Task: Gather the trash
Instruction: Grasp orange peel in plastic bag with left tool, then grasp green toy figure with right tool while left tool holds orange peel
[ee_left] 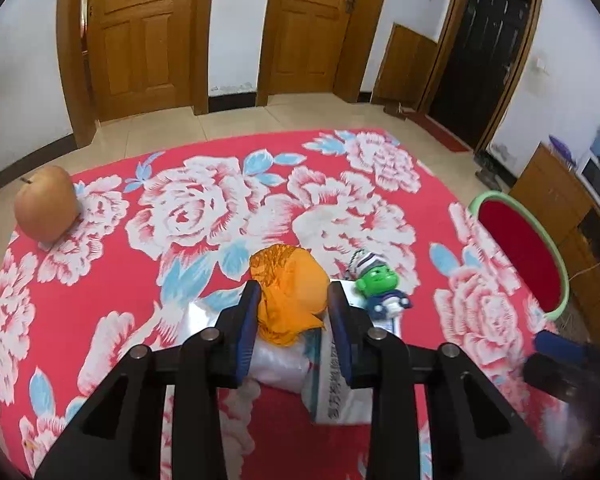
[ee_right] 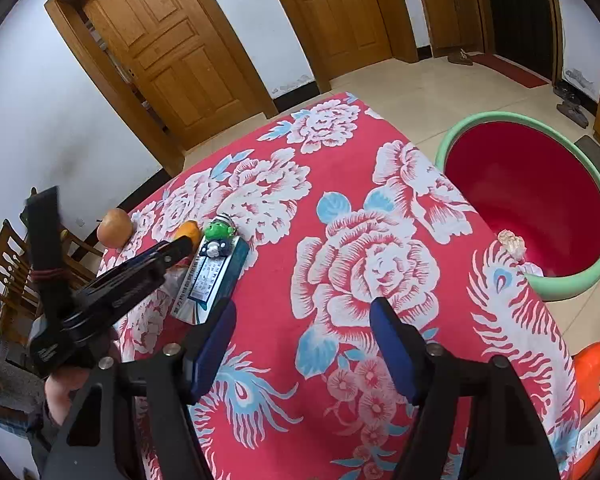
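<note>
An orange crumpled mesh wad lies on a white plastic bag next to a white and teal box. My left gripper has a blue pad against each side of the wad and is shut on it. From the right wrist view the left gripper reaches in from the left to the wad. My right gripper hovers open over the red flowered tablecloth with nothing between its fingers. A small crumpled white scrap sits at the table's right edge.
A green toy figure lies on the box. An apple stands at the far left of the table. A red basin with a green rim is on the floor to the right, and an orange stool is nearer.
</note>
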`<action>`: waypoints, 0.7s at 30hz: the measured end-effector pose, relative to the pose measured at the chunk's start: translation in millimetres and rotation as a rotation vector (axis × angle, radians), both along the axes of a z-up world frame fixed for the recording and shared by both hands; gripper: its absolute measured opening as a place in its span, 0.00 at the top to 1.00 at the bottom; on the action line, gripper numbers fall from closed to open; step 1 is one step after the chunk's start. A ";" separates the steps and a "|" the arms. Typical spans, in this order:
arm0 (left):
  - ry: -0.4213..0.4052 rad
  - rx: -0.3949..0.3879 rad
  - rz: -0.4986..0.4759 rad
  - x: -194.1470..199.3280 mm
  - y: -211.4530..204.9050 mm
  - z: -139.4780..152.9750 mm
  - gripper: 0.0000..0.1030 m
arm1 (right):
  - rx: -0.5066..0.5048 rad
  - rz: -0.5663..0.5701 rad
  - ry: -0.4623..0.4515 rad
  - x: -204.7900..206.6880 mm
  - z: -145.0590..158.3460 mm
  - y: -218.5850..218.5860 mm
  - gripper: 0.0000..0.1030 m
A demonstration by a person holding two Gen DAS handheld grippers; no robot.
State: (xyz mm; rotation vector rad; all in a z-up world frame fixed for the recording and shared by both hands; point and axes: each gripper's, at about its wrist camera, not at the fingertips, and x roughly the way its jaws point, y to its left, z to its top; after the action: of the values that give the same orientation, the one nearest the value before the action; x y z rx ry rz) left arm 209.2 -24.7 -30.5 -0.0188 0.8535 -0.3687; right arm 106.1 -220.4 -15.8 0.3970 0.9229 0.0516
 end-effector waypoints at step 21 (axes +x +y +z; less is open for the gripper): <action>-0.052 -0.091 0.233 -26.7 65.0 6.5 0.67 | -0.056 0.142 -0.012 63.0 -5.3 57.6 0.50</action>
State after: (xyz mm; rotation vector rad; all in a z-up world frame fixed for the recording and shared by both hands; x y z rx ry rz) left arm 182.5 40.3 -24.0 -0.1912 0.7732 -0.1876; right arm 169.0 -162.8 -21.1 0.2786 0.9379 0.1572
